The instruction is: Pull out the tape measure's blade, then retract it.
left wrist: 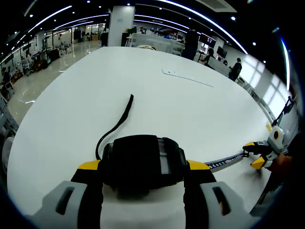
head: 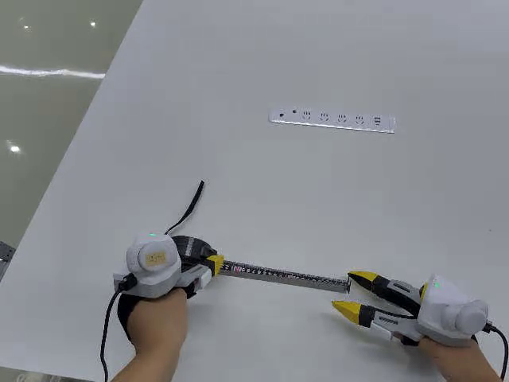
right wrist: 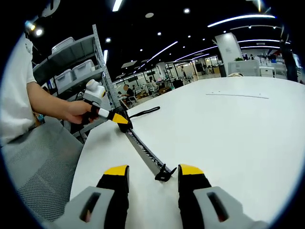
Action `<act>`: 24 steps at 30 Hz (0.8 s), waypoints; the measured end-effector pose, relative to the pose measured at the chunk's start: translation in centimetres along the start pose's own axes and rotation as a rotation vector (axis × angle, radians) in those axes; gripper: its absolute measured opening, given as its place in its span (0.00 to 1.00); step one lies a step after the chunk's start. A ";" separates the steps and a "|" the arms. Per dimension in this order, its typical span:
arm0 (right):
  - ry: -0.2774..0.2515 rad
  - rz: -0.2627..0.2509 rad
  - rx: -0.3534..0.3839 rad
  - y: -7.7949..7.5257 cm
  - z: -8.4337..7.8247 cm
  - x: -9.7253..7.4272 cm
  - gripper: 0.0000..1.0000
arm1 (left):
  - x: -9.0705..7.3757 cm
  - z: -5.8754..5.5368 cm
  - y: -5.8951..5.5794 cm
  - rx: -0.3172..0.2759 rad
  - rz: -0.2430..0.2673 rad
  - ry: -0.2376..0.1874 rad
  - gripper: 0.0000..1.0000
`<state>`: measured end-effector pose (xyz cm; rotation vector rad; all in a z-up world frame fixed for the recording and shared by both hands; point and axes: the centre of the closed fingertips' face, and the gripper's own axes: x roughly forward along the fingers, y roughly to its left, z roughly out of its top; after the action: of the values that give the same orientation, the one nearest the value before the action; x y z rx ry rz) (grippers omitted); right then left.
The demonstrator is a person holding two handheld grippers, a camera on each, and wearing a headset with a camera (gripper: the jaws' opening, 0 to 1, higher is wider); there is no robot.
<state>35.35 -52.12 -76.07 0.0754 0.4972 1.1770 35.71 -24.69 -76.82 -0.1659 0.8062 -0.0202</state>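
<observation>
Both ends covered: left hand-held gripper [head: 213,265] clamps the tape measure [left wrist: 143,160], its blade [head: 282,275] ending between right hand-held gripper's [head: 354,292] wide jaws.

left gripper [head: 208,263]: white shell, black jaws tipped yellow, green light lit | right gripper [head: 354,292]: coloured alike | black cable [head: 105,334]: attached behind each | white short sleeve [right wrist: 14,95]: worn on left arm
</observation>
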 end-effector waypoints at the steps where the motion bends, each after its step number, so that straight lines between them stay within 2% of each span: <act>1: 0.004 0.000 -0.001 0.0 -0.1 0.0 0.39 | 0.0 0.0 0.0 0.000 -0.001 0.000 0.67; 7: 0.015 0.008 0.023 -0.3 -0.5 0.3 0.36 | 0.0 0.0 0.0 0.000 0.000 -0.001 0.67; 12: -0.002 0.001 0.056 -1.1 -0.4 0.3 0.31 | 0.0 0.0 0.0 0.000 0.001 -0.005 0.67; 19: 0.006 0.012 0.048 -1.1 -0.3 0.5 0.28 | 0.0 0.0 0.0 0.002 0.000 -0.004 0.67; 24: 0.017 0.012 0.044 -1.4 -0.4 0.6 0.21 | 0.0 0.0 0.0 0.003 0.001 -0.008 0.67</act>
<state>36.57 -52.21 -77.07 0.1064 0.5387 1.1791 35.73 -24.67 -76.80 -0.1627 0.7985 -0.0203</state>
